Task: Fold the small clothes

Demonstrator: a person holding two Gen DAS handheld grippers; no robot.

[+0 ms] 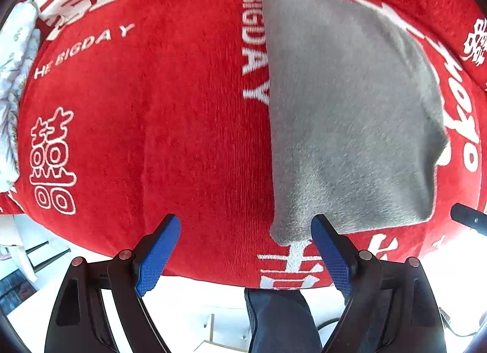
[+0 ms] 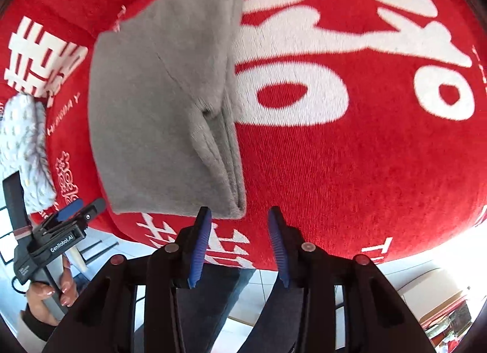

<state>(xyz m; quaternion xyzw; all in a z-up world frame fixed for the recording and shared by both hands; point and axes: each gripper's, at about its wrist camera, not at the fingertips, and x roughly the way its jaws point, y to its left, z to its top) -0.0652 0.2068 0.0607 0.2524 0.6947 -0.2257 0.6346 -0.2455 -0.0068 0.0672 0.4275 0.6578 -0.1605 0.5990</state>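
- On the counter, spread with a red cloth (image 1: 170, 127) printed in white lettering, a grey garment (image 1: 344, 115) lies folded into a thick rectangle, its layered edges stacked along one side in the right wrist view.
- Left hand-held gripper (image 1: 246, 255) hangs above the counter's near edge, blue pads spread wide, nothing between them; one pad sits just beside the garment's near corner.
- Right hand-held gripper (image 2: 240, 240) stands partly open and empty, just off the garment's near edge.
- A pale floral cloth (image 2: 21, 146) lies well apart at the counter's far left.
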